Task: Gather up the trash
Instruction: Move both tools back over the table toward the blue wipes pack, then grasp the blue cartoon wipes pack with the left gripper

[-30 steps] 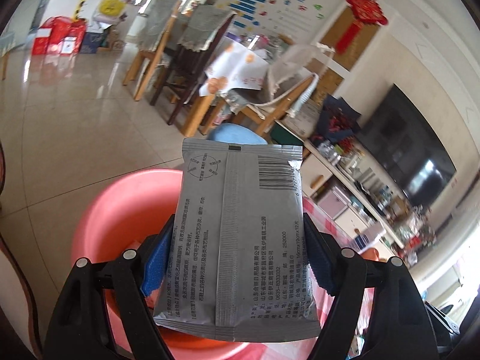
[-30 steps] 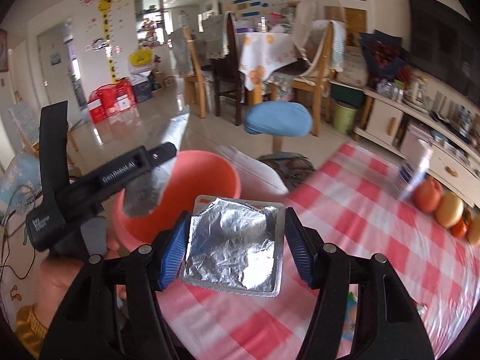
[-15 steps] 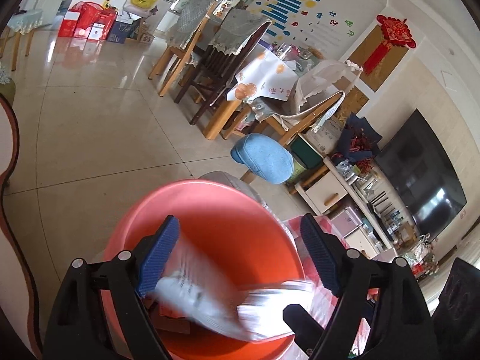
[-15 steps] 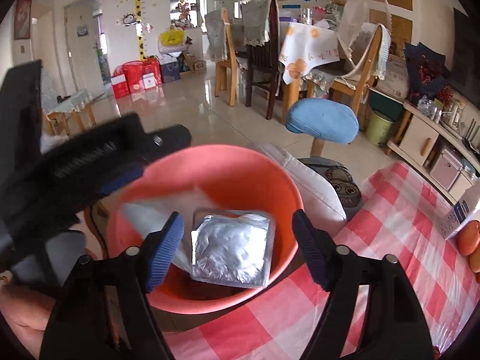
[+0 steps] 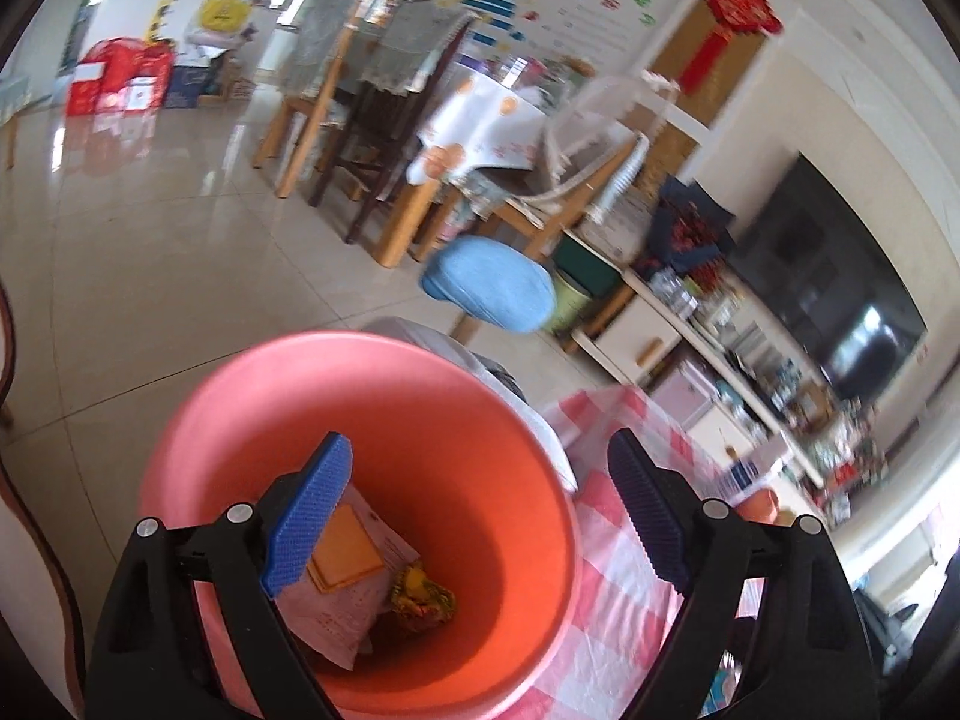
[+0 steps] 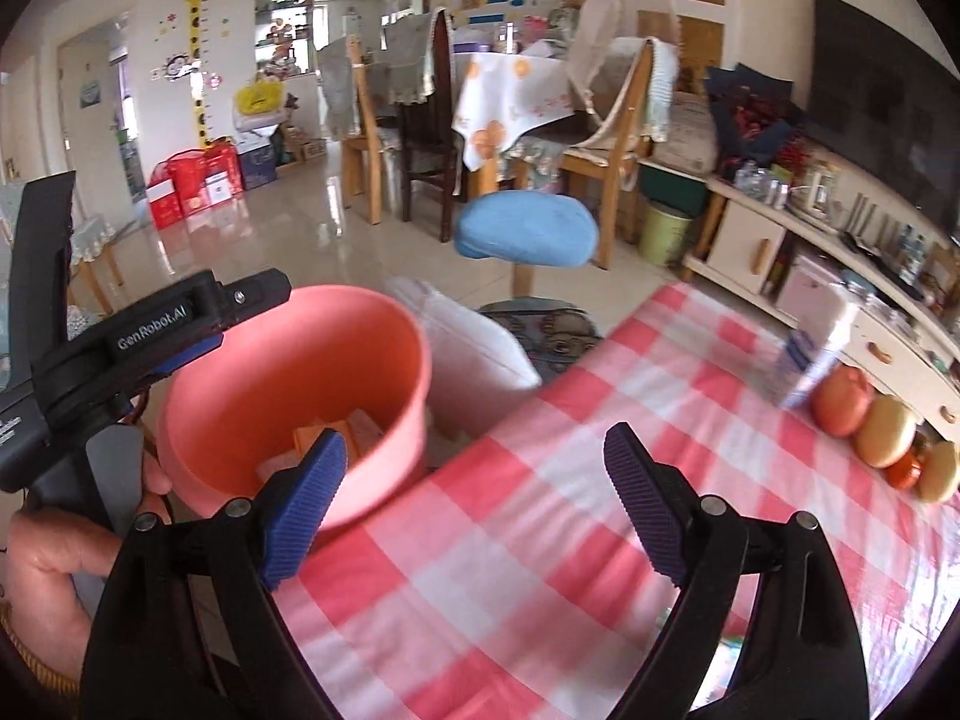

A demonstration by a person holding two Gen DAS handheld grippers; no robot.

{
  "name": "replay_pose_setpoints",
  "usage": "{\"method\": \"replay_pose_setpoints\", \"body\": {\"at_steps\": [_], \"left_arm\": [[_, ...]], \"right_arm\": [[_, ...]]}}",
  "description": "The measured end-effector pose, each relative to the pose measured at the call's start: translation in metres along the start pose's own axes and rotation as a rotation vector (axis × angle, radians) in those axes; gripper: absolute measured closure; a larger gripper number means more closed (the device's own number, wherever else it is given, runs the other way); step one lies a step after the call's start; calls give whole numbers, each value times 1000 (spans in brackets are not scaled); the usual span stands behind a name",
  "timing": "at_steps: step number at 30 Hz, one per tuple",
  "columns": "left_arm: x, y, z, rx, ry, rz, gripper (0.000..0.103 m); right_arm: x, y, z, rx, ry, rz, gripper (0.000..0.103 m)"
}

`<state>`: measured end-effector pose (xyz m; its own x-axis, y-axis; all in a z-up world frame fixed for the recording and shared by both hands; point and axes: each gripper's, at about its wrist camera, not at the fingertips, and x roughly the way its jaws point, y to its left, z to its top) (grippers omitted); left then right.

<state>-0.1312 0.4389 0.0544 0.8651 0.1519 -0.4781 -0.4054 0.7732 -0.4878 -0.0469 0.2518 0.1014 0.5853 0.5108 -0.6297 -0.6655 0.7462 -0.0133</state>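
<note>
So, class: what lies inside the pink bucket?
In the bucket: a pale packet with an orange panel, and a yellow-red wrapper. The left gripper's finger covers part of the packet; anything underneath is hidden.

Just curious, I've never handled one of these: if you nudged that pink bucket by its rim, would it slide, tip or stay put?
The pink bucket looks like thin plastic holding only a few wrappers, so it is probably light and would slide or tip easily. It is taller than a bowl with a wide mouth, so a push at the rim likely tips it. What it stands on is hidden.
</note>
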Motion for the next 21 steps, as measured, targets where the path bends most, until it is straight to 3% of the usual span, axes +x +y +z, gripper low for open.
{"method": "replay_pose_setpoints", "body": {"at_steps": [4, 21], "left_arm": [[3, -24, -8, 82, 23, -32, 16], [14, -89, -41, 203, 98, -86, 14]], "right_arm": [[-22, -17, -8, 5, -2, -43, 13], [-83, -69, -36, 47, -32, -150, 9]]}}
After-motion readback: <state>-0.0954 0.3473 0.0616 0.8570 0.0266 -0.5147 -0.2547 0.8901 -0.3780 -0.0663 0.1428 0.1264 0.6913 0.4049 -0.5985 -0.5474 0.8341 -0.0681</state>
